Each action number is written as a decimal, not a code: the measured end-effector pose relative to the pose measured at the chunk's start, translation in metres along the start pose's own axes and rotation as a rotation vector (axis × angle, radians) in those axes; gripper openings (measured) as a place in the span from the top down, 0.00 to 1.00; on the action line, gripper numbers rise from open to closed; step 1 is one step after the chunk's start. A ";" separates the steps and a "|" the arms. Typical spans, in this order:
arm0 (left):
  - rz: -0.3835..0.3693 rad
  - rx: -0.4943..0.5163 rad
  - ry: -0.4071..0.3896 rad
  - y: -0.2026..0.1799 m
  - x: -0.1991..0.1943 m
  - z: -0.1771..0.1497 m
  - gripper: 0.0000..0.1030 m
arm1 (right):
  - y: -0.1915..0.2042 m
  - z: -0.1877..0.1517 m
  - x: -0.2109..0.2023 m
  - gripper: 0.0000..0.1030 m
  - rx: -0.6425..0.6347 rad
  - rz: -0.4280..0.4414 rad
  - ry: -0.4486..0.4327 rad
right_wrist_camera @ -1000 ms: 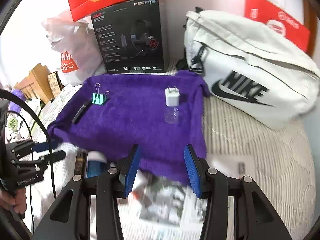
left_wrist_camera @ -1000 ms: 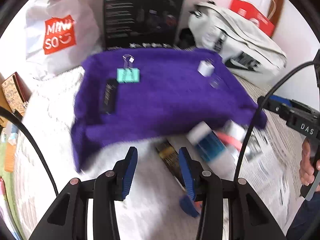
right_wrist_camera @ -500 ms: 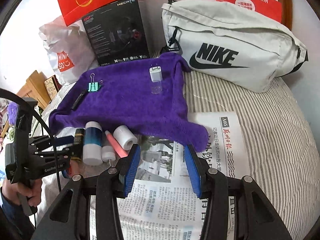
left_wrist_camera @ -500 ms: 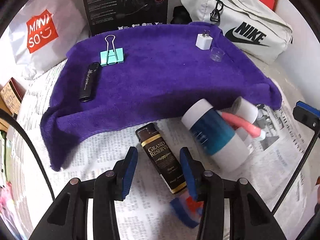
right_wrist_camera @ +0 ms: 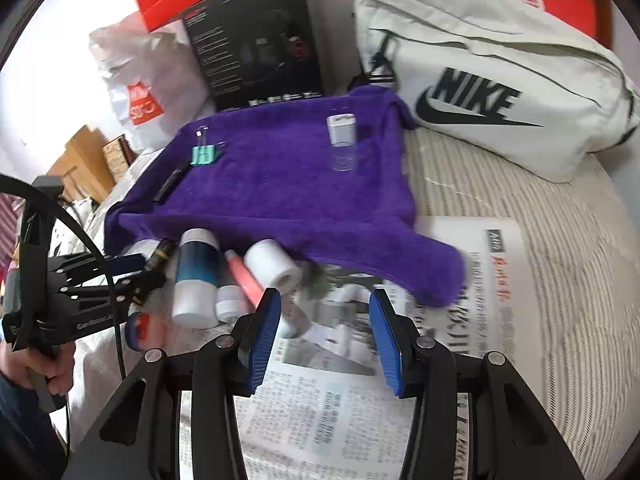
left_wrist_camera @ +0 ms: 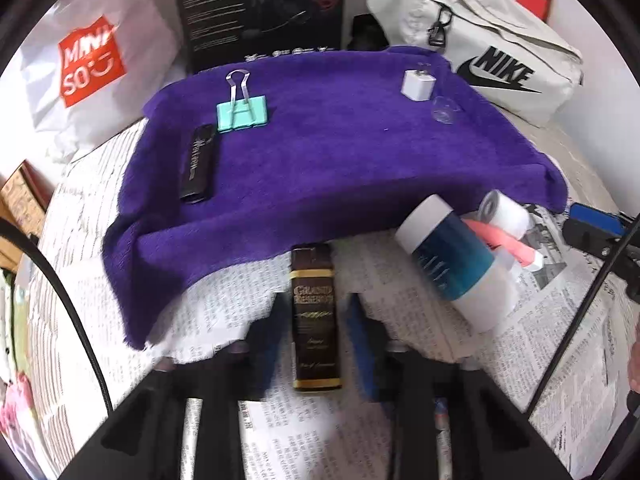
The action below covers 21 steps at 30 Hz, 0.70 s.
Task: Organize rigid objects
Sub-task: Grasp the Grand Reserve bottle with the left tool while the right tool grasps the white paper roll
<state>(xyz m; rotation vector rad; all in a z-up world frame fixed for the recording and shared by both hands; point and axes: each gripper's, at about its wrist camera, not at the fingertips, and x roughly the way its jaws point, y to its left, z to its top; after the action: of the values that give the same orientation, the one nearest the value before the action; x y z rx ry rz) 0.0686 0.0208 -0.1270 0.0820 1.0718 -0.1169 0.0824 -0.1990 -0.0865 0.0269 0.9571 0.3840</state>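
Half a second ago the brown lighter (left_wrist_camera: 316, 280) lay slanted ahead of the left gripper (left_wrist_camera: 316, 314); now it runs straight between the two blurred fingers, which have just been closing and sit against its long sides, gripping it. It lies on the newspaper (right_wrist_camera: 320, 420) just in front of the purple towel (left_wrist_camera: 340, 168), beside the blue-and-white bottle (left_wrist_camera: 452, 264). The right gripper (right_wrist_camera: 324, 320) has come nearer the towel's front edge, its jaws as far apart as before, part-open with only newspaper between them. Both grippers tilt steeply down at the bed. In the right wrist view a hand (right_wrist_camera: 44, 368) grasps the left gripper's handle at the lower left edge
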 end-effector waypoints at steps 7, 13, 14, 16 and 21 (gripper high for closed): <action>-0.017 0.000 -0.016 0.003 -0.003 -0.003 0.78 | 0.014 0.009 0.019 0.55 -0.022 0.095 0.017; -0.027 -0.002 -0.034 0.004 -0.003 -0.004 0.78 | 0.024 0.019 0.042 0.59 -0.111 0.057 0.045; -0.033 -0.007 -0.035 0.004 -0.003 -0.004 0.78 | 0.024 0.019 0.045 0.59 -0.121 0.058 0.048; -0.040 -0.011 -0.036 0.006 -0.003 -0.004 0.78 | 0.024 0.021 0.049 0.60 -0.129 0.085 0.056; -0.040 -0.021 -0.045 0.006 -0.004 -0.006 0.78 | 0.026 0.025 0.054 0.60 -0.142 0.103 0.062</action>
<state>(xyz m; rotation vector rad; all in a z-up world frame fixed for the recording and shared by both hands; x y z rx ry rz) 0.0628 0.0278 -0.1264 0.0393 1.0301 -0.1432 0.1216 -0.1532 -0.1099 -0.0658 0.9898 0.5503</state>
